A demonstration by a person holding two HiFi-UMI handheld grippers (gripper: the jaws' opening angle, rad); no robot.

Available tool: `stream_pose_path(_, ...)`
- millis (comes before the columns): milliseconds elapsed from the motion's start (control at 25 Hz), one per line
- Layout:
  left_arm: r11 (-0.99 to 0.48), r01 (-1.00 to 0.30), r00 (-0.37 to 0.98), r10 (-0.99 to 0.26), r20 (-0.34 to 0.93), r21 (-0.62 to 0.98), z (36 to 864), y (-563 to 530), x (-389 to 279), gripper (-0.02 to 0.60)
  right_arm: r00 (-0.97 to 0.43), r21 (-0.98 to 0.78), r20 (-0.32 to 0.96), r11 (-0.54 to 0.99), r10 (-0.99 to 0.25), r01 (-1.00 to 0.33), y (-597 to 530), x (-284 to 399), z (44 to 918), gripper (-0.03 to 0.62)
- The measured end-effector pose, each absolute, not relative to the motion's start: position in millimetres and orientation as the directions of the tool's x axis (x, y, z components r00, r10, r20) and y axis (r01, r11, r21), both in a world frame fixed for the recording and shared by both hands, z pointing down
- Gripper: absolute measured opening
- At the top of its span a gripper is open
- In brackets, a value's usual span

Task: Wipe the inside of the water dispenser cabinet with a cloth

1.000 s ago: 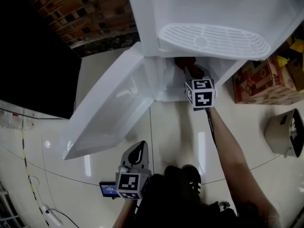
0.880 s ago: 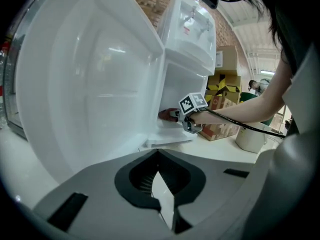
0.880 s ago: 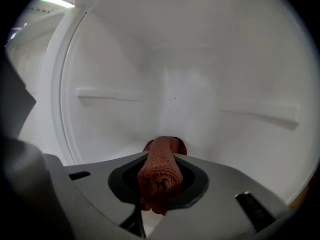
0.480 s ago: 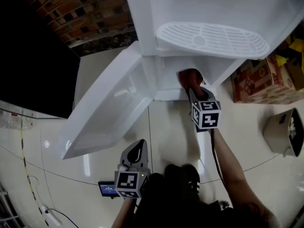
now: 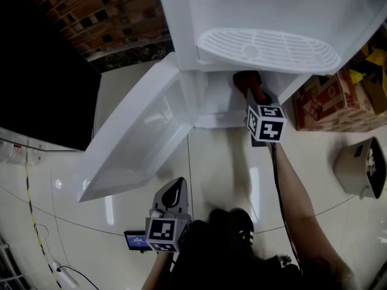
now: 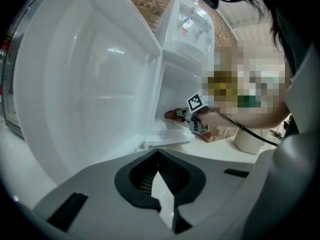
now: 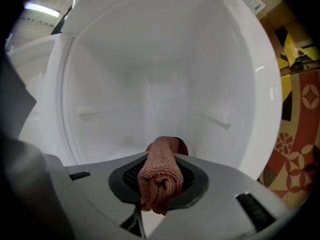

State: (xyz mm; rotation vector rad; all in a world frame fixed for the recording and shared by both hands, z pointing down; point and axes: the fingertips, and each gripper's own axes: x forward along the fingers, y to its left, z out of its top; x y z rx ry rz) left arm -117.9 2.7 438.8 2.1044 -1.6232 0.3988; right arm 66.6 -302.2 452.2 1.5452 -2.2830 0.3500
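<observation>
The jaws of our left gripper (image 6: 162,199) were pressed together on nothing, low beside our body and well apart from the open door (image 5: 139,138). The jaws of our right gripper (image 7: 159,196) pinched the rolled brown cloth (image 7: 161,166), whose long axis ran forward along them. Its front end pointed straight into the water dispenser cabinet (image 7: 150,84), near the floor of it, so we judged the right hand the nearer one, with its forearm (image 5: 285,183) stretched toward the opening.
</observation>
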Motion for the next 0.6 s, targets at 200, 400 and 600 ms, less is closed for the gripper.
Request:
stream_pose_path(200,-0.204,-0.963,0.264,-0.831,0.49,0.174,440.5,2.9,-119.7,-0.02,-0.276,0.078,0.433,0.341,-0.858,-0.937,-333.6,66.0,456.2,0.083)
stream_pose_path(400,-0.196,-0.965,0.258,-0.833,0.49,0.176,442.4,1.6,-122.5,-0.02,-0.234,0.081,0.508,0.317,-0.829,-0.945,-322.0,74.5,480.1,0.084)
stream_pose_path(600,-0.198,-0.964,0.261,-0.831,0.491,0.178,442.0,2.6,-120.7,-0.02,-0.255,0.017,0.56,0.319,-0.788,-0.948,-277.2,87.7,496.5,0.084)
